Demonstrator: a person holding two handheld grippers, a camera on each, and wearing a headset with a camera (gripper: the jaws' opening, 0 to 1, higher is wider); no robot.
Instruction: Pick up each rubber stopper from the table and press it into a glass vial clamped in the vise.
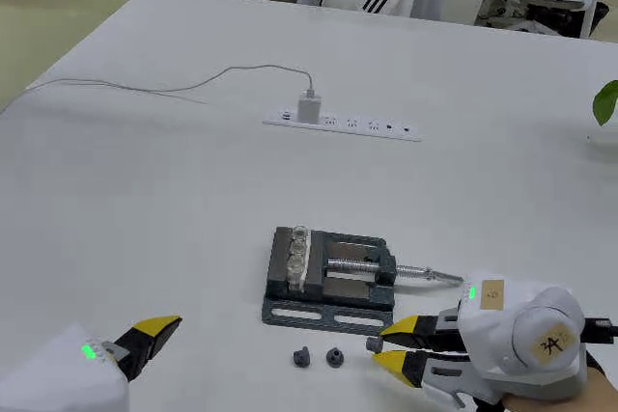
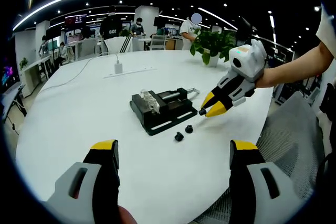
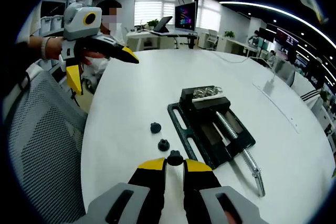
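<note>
Jaws of the right gripper (image 3: 175, 164) are nearly closed, pinching one rubber stopper (image 3: 175, 157) at their tips. The left gripper (image 2: 174, 148) gapes wide and empty. On the white table (image 1: 145, 190), the vise (image 1: 333, 282) clamps glass vials (image 1: 298, 253) at its 9 o'clock end. Two loose stoppers (image 1: 301, 358) lie at its 6 o'clock.

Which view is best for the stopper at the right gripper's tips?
Right gripper view: the stopper sits close and large at the tips of the right gripper. Head view shows it small, by those tips. Left gripper view shows it as a distant dark speck.
</note>
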